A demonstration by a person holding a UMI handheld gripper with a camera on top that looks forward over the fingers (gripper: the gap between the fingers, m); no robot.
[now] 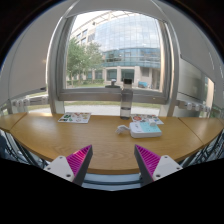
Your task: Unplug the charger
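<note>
We look for the charger first, and we cannot pick it out for sure; a tall pale thing stands upright at the far edge of the desk, close to the window, and it may be the charger or the place it plugs in, but it is too small for us to tell. It is well beyond the gripper, a little to the right of the middle.

Just in front of that tall thing, and nearer to us, lies a flat pile like books or a box with a pale blue top; it rests on the desk. Further left on the desk lies another flat thing with small colours on it, well apart from the pile.

The jaws are wide apart and hold nothing; we see a pink pad on the left finger and a pink pad on the right finger, with bare wooden desk between them; the fingers hang over the near edge of the desk.

The desk is light brown wood; behind it the big window shows a glass building and a green tree outside in daylight.
</note>
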